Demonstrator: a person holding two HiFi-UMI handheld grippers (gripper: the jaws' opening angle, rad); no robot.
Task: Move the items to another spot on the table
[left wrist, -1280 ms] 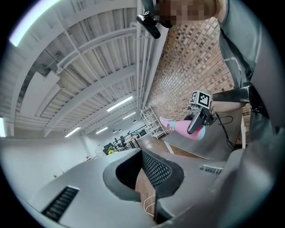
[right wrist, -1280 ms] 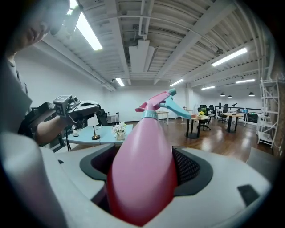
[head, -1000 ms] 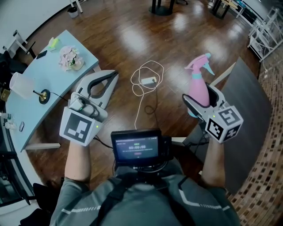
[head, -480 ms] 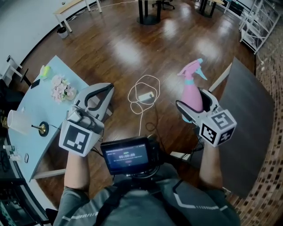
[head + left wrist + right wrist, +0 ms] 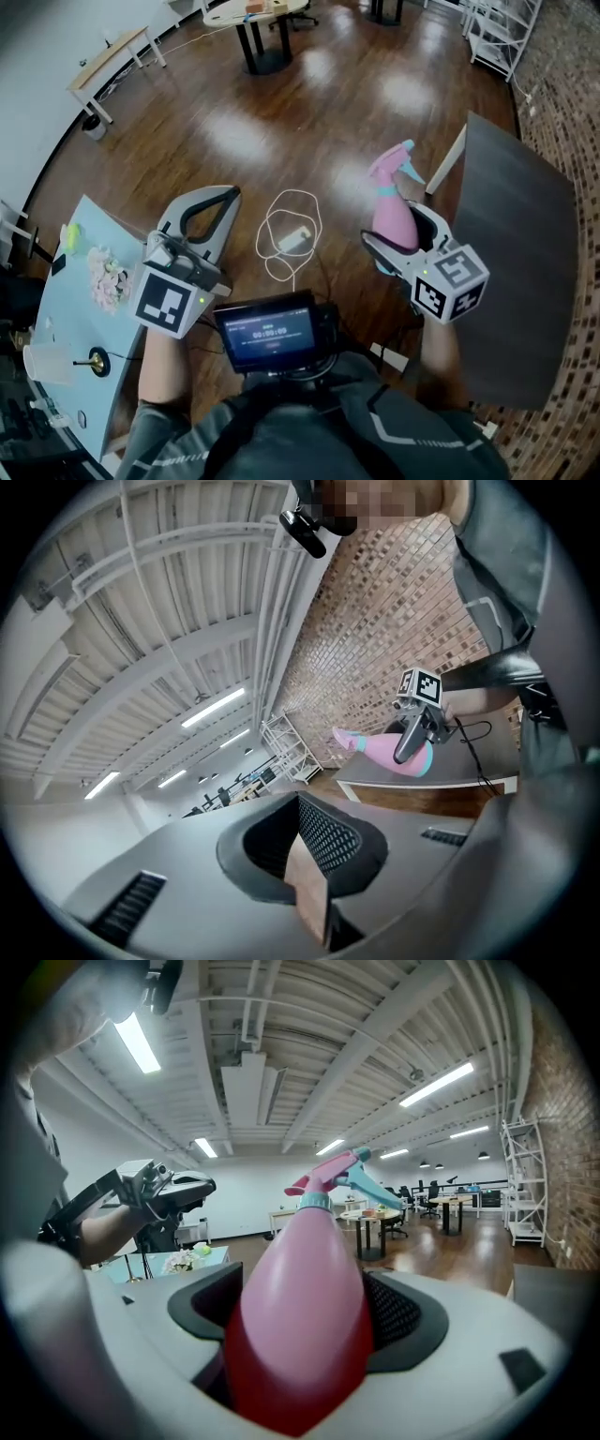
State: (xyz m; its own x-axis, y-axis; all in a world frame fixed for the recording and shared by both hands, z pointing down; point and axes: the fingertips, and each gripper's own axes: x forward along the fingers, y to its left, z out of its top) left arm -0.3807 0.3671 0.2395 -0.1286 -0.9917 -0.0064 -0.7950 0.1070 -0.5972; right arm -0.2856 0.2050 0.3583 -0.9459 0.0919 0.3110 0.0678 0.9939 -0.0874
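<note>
We stand in a large hall with a polished wooden floor [image 5: 309, 112], a brick wall [image 5: 562, 66] on the right and a white wall on the left. A dark table [image 5: 511, 253] stands on the right. A light blue table [image 5: 75, 281] on the near left carries pale flowers [image 5: 105, 277], a clear cup [image 5: 47, 364] and a few small things we cannot name.

Between the two tables the floor lies open for moving, apart from a looped white cable [image 5: 291, 234] near the middle. Farther off stand a round table [image 5: 258, 14], a bench [image 5: 112, 58] by the left wall and a white rack [image 5: 497, 28].

Our right gripper [image 5: 401, 227] clamps the pink spray bottle [image 5: 389, 211], with its jaws spread wide round the belly and the bottle's head toward the far side. The bottle is in the air, just left of the dark table's near-left edge. We cannot tell whether it overhangs the tabletop.

Our left gripper [image 5: 220, 194] has its jaws drawn together, with only a thin sliver of floor showing between the pads and nothing held. It hangs above the floor just right of the blue table.

The bottle's base is hidden inside the jaws, and both tables are cut off by the picture's edges.
</note>
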